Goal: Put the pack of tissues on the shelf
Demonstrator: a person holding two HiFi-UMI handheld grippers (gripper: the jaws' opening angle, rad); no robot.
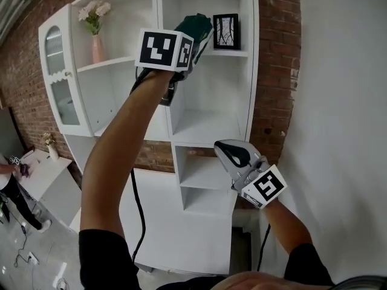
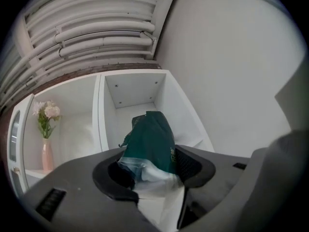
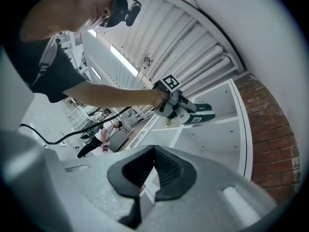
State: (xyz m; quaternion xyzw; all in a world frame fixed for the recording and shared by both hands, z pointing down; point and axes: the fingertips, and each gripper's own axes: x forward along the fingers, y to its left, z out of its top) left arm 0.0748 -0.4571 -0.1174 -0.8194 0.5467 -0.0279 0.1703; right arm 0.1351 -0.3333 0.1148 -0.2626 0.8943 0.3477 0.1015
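Left gripper [image 1: 193, 41], head view: clamps green pack of tissues [image 1: 196, 24] high before white shelf [image 1: 208, 128]; right gripper [image 1: 225, 148] low, closed, empty. Left gripper view: pinches only its crinkled end. Right gripper view: shows pack just beside shelf edge. Could slip out, held only by that soft end.

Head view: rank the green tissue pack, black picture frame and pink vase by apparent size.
1-2. Green plastic pack of tissues and black picture frame: look alike; pack nearer, partly hidden, so unranked.
3. Pink vase: smallest.
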